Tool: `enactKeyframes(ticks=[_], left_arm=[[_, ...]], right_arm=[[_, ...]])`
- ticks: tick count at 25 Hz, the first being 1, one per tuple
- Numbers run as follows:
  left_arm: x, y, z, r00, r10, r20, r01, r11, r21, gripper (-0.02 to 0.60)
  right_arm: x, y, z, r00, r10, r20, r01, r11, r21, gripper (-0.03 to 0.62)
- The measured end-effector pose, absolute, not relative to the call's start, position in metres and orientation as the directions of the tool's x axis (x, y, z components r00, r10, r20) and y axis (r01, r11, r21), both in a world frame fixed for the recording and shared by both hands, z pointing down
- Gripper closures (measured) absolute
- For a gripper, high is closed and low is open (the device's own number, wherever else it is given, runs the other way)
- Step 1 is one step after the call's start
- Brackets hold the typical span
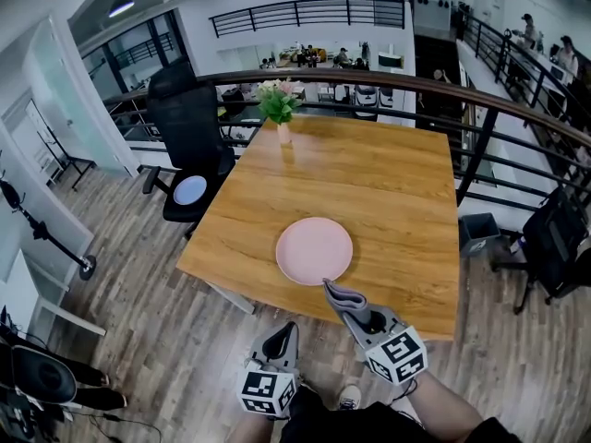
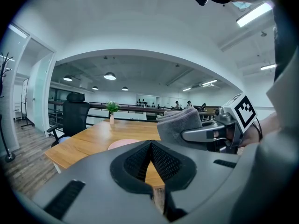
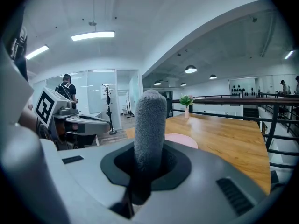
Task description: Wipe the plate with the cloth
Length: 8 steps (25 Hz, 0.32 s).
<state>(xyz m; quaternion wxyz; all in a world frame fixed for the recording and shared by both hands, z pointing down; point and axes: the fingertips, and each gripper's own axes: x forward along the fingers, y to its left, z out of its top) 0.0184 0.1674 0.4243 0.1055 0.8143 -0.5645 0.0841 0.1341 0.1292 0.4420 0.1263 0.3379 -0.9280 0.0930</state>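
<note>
cloth [image 1: 338,293] tight betw r gripper [image 1: 356,313] jaws, nr plate [image 1: 314,250]; l gripper [image 1: 287,333] jaws together

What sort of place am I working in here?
Probably an open-plan office, on an upper level: a wooden table beside a curved railing overlooking a floor below, a black office chair, and glass partitions.

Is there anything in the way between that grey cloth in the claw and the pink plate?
Nothing visible. The right claw grips the cloth close by the plate's near rim; the flower vase stands far beyond it.
</note>
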Motion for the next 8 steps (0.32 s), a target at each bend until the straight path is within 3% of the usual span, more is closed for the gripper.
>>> enactKeyframes(ticks=[8], left_arm=[[0.0214, 0.1683, 0.426, 0.347, -0.902, 0.257, -0.938, -0.337, 0.083, 0.563]], right_arm=[[0.1362, 0.1307, 0.4411, -0.744, -0.6, 0.294, -0.646, 0.759, -0.086, 0.542]])
